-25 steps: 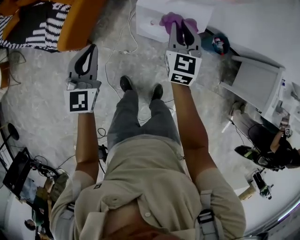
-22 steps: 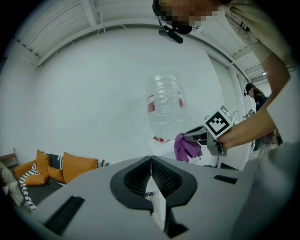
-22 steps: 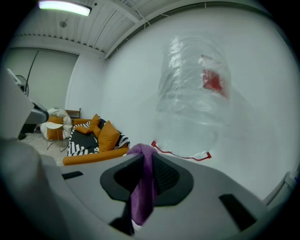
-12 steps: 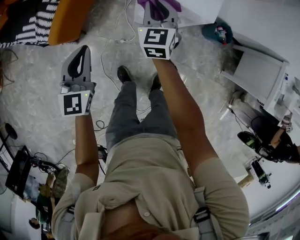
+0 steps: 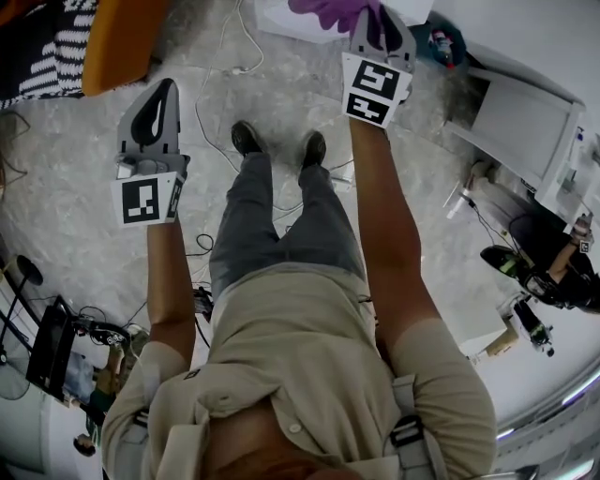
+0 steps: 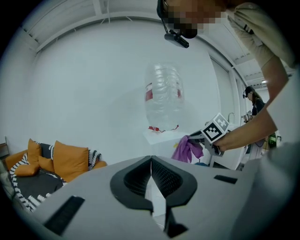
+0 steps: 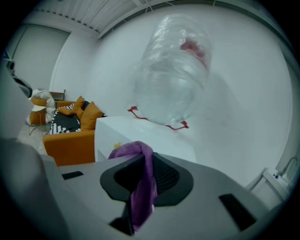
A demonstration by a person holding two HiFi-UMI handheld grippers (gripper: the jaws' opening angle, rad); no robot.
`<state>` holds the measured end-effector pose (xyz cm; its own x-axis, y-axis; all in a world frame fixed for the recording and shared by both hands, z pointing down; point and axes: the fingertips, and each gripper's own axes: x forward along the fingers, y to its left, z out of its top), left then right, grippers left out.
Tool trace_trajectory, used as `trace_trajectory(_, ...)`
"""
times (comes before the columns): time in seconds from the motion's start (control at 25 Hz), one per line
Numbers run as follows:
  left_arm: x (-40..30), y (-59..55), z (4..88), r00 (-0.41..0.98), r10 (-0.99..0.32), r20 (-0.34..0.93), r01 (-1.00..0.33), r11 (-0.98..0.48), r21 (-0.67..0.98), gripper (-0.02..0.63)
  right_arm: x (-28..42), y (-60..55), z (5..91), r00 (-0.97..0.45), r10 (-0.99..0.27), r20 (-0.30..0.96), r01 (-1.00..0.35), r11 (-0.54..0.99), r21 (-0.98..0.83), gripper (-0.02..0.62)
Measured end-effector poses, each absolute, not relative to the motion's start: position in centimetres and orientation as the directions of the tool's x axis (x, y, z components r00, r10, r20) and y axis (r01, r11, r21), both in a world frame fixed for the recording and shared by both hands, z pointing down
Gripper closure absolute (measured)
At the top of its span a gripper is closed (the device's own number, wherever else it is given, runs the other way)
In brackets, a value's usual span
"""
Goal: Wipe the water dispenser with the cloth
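Observation:
The white water dispenser (image 5: 277, 17) stands at the top of the head view, its clear bottle (image 7: 171, 70) upright on top. My right gripper (image 5: 380, 26) is shut on the purple cloth (image 5: 328, 11), which it holds against the dispenser's upper front. In the right gripper view the cloth (image 7: 140, 183) hangs pinched between the jaws, with the dispenser's body (image 7: 140, 133) just ahead. My left gripper (image 5: 159, 94) is shut and holds nothing, out to the left over the floor. In its own view the dispenser (image 6: 161, 136), the bottle (image 6: 162, 96) and the cloth (image 6: 186, 149) show some way off.
An orange sofa (image 5: 122, 37) with a striped cushion sits at the upper left. White cables (image 5: 220, 84) trail over the floor by the person's shoes (image 5: 248, 139). A white cabinet (image 5: 520, 131) stands at the right, and another person (image 5: 553, 281) is beyond it.
My right gripper carried the cloth left along the dispenser, then back right and a little farther forward. The left gripper has barely moved.

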<state>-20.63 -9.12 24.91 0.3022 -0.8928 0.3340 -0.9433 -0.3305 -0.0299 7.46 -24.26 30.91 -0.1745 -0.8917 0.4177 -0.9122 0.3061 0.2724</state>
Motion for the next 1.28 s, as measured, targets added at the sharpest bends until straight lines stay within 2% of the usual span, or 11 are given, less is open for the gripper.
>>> trace_trajectory(0.2, -19.0, -9.8, 24.9, 0.335, -0.89, 0.31, -0.934, -0.358, -0.017, 0.588, 13.3, -23.7, 31.3, -0.056, -0.905, 0.423, -0.941, 0.189, 0.28, 0.531)
trace_trajectory(0.4, -18.5, -9.5, 24.9, 0.341, -0.888, 0.308, -0.932, -0.363, -0.015, 0.588, 12.9, -23.3, 31.6, -0.065, -0.903, 0.426, -0.946, 0.191, 0.262, 0.531)
trace_trajectory(0.68, -20.5, -9.3, 25.1, 0.318, -0.902, 0.292, -0.942, -0.334, -0.006, 0.588, 6.9, -24.3, 32.5, -0.138, -0.891, 0.433, -0.941, 0.253, 0.223, 0.531)
trace_trajectory(1.04, -24.0, -8.6, 26.5, 0.278, -0.911, 0.305, -0.957, -0.291, 0.005, 0.588, -5.8, -25.5, 34.7, -0.302, -0.84, 0.451, -0.91, 0.395, 0.127, 0.531)
trace_trajectory(1.28, -24.7, -9.3, 26.7, 0.279, -0.911, 0.305, -0.957, -0.289, 0.01, 0.588, -6.1, -25.6, 34.9, -0.299, -0.84, 0.453, -0.91, 0.395, 0.13, 0.531)
